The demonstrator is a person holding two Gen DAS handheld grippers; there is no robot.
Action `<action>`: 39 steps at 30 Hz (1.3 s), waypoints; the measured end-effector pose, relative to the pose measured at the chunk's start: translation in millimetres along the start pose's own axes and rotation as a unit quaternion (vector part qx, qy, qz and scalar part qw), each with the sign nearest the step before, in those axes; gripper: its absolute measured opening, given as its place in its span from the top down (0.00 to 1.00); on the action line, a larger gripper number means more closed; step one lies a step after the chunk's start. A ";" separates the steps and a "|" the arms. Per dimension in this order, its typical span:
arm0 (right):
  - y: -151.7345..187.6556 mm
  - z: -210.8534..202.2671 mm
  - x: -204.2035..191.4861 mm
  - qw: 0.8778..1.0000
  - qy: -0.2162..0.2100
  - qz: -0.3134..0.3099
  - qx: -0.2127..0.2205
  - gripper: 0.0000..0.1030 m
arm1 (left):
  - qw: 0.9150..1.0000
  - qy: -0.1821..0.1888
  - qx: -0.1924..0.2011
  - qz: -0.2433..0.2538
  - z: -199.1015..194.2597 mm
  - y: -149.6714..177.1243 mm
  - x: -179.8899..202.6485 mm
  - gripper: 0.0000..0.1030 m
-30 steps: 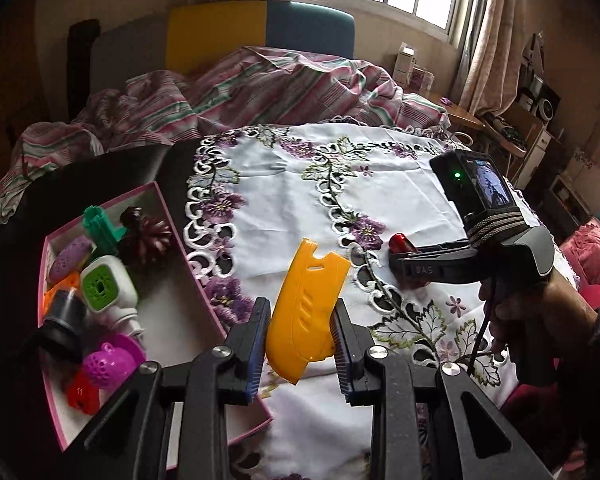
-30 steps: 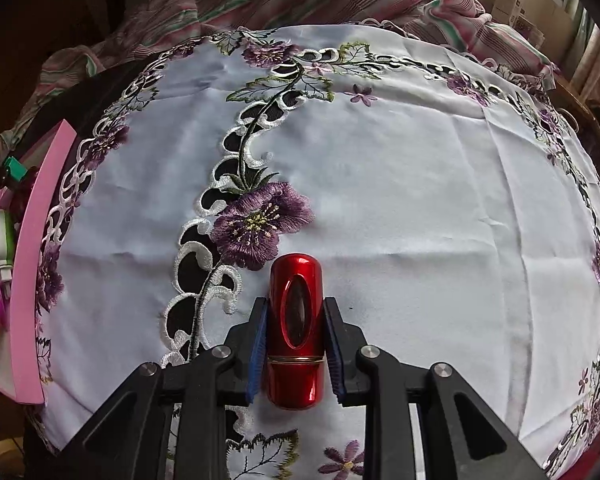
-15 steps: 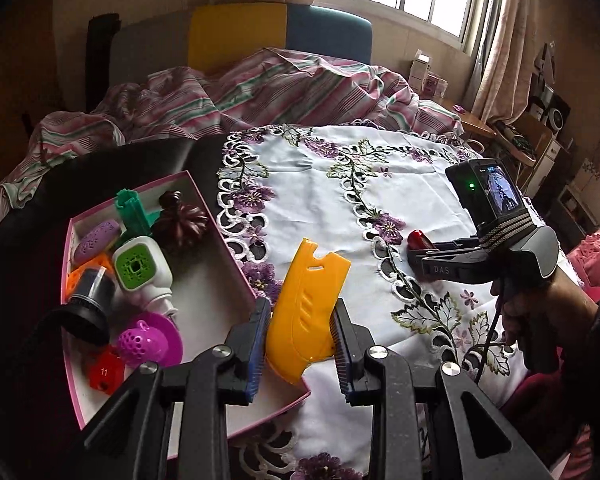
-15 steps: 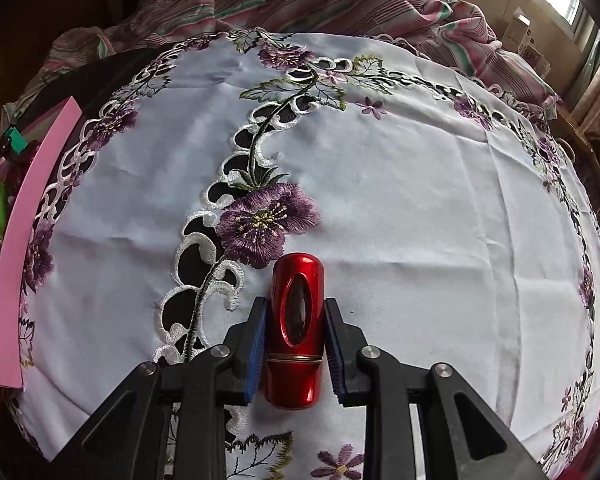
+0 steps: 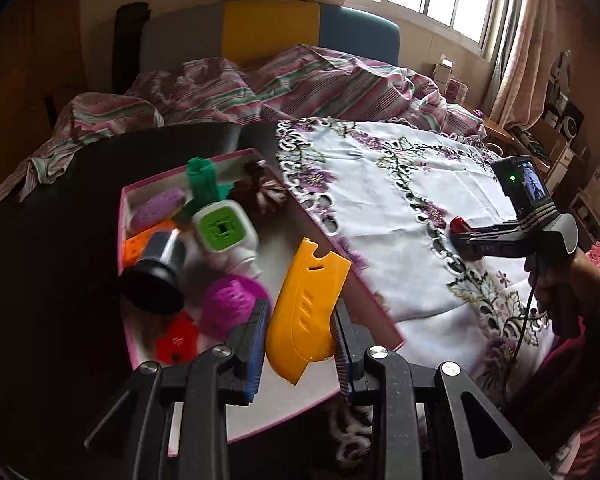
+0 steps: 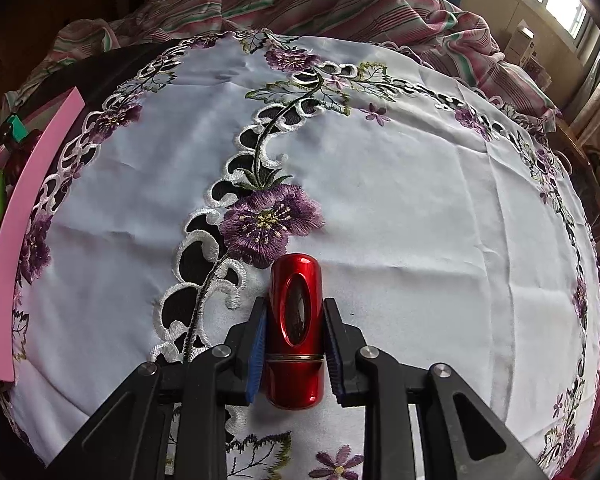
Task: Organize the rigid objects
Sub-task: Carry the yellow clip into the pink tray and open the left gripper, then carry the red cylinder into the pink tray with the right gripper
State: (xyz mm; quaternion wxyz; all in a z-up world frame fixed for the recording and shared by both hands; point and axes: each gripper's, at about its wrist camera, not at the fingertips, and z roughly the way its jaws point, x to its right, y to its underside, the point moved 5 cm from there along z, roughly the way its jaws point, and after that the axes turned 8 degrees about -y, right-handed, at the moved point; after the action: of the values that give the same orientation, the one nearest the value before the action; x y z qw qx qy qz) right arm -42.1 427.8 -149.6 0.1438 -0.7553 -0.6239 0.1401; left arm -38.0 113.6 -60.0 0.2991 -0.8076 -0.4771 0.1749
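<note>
The left hand-held gripper (image 5: 300, 344) is clenched on a flat orange plastic piece with slots and a notched top edge (image 5: 306, 304). Compared with a second ago, this piece has travelled from above the embroidered white tablecloth (image 5: 384, 200) to a position over the pink-rimmed shallow box (image 5: 204, 158); the box now fills the lower middle of the left wrist view, where earlier it sat at the left edge. Judgement: the carry is nearly complete and only the lowering and release remain.

The right hand-held gripper (image 6: 294, 346) grasps a glossy red metal cylinder with an oval window (image 6: 296, 324). It stays low over the cloth, just beside the purple embroidered flower (image 6: 270, 224), as in the earlier frames. Whether it rests on the cloth cannot be told.

The left wrist view alone shows the box contents: a white block with a green square face (image 5: 224, 232), a black cup-shaped part (image 5: 154, 276), a purple perforated ball (image 5: 232, 306), a red flat piece (image 5: 176, 340), and the person's hand (image 5: 556, 280) on the right grip. The right wrist view alone shows the cylinder's grip closely; the box appears there only as a pink edge (image 6: 24, 208) at far left.
</note>
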 end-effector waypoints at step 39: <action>-0.1 -2.8 -4.3 1.000 0.016 -0.012 0.003 0.76 | 0.987 -0.126 0.007 -0.096 -6.4 8.4 -72.8 0.57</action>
State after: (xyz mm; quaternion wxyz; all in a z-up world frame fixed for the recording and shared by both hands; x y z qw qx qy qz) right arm -41.9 423.5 -146.9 0.1577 -0.7496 -0.6299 0.1281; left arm -64.0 44.7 -60.8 0.2576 -0.7280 -0.5847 0.2487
